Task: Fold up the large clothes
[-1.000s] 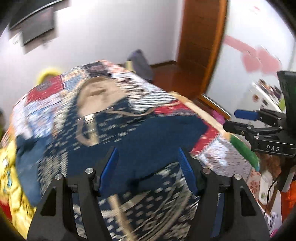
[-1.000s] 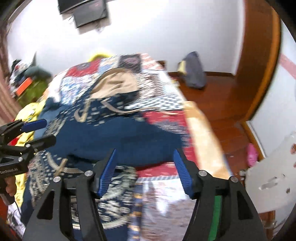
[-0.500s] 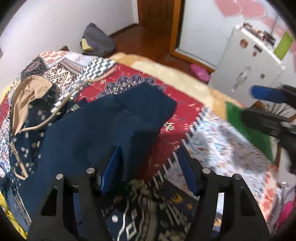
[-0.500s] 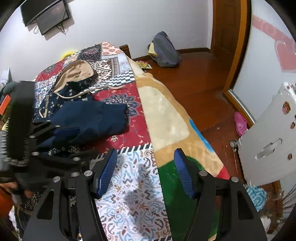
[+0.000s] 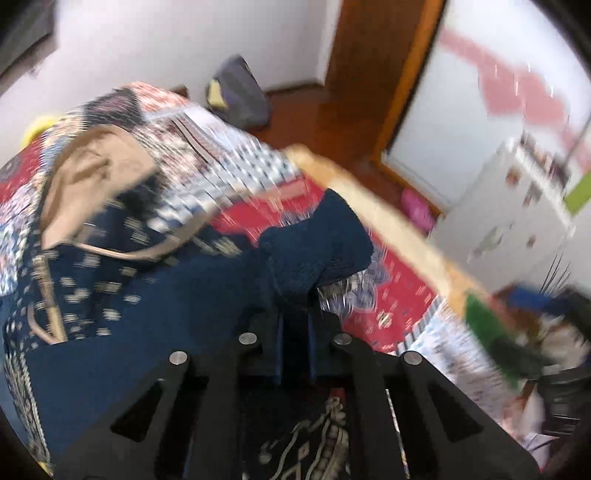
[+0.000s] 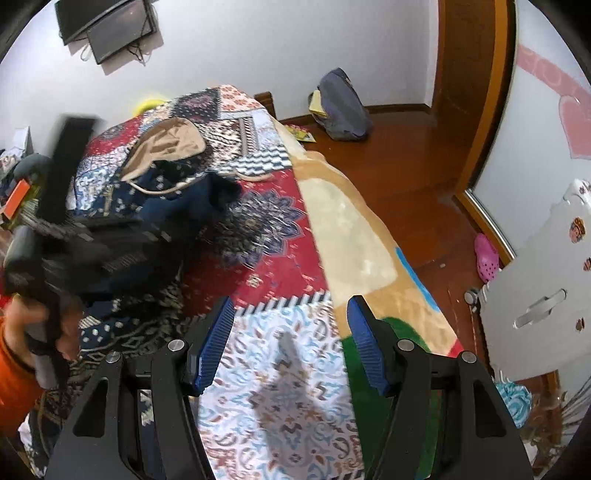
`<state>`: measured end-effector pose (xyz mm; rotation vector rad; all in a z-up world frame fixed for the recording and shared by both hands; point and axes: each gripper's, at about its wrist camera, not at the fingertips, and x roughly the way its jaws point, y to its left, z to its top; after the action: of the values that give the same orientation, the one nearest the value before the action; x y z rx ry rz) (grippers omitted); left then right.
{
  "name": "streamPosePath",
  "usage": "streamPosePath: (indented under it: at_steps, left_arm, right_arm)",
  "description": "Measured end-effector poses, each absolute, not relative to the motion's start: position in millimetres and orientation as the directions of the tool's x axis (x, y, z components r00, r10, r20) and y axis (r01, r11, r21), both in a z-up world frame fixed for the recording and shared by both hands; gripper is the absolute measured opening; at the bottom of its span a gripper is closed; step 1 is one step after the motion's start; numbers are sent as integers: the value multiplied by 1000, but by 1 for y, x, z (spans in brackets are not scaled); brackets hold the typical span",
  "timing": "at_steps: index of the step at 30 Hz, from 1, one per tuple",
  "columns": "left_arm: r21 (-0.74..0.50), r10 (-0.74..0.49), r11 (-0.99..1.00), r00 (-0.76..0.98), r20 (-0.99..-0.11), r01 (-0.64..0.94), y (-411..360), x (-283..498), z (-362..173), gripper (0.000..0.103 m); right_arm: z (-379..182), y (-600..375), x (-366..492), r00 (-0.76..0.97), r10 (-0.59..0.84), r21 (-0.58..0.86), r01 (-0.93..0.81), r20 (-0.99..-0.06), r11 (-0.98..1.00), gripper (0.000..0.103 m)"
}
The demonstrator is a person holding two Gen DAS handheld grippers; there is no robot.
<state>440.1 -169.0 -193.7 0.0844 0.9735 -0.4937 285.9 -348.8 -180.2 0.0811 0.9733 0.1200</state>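
- The left gripper (image 5: 295,332) has its blue pads pressed together on a fold of the navy sleeve (image 5: 317,240), which bunches up just ahead of the tips.
- That sleeve belongs to a big hooded jacket (image 5: 122,291), navy with pale patterns and a tan-lined hood (image 5: 92,177), spread over the quilt (image 5: 391,288) on the bed.
- From the right wrist view, the jacket (image 6: 166,199) lies on the left half of the bed, hood (image 6: 166,147) toward the far wall, sleeve end lifted off the red patch of the quilt (image 6: 280,369).
- The left gripper (image 6: 96,243) shows there as a blurred black shape over the jacket, held by a hand (image 6: 40,325) in an orange sleeve.
- The right gripper (image 6: 291,339) hovers over the pale floral patch, its pads wide apart and holding nothing.
- Its shadow falls on the quilt between the fingers.
- A grey bag (image 6: 343,107) sits on the wooden floor by the far wall.
- A pink shoe (image 6: 485,258) lies near a white cabinet (image 6: 546,295) on the right.
- A screen (image 6: 110,29) hangs on the wall.
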Motion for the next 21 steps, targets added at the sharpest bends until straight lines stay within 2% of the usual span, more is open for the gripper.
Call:
streamPosePath:
  at_steps: [5,10,17,21]
  left_arm:
    - [-190,-395,908,609,-688,374,-93,421,-122,9]
    - [-144,-308,949,735,-604,280,-11,399,-77,9]
    - [-100,-156,988,797,-583,120,81,374,-82,8]
    - [-141,-124,989,777,-617,46,127,370,-110,8]
  right_arm:
    - [-172,-328,294,561,164,129,-102,-812,986,60]
    - [-163,-297,305,566,201,134,-158,-799,978,60]
    - [-177,-244,332,515,237,129,-237,-824,963,60]
    - [-203,-218,348,442,221,116,-253,-869,960,60]
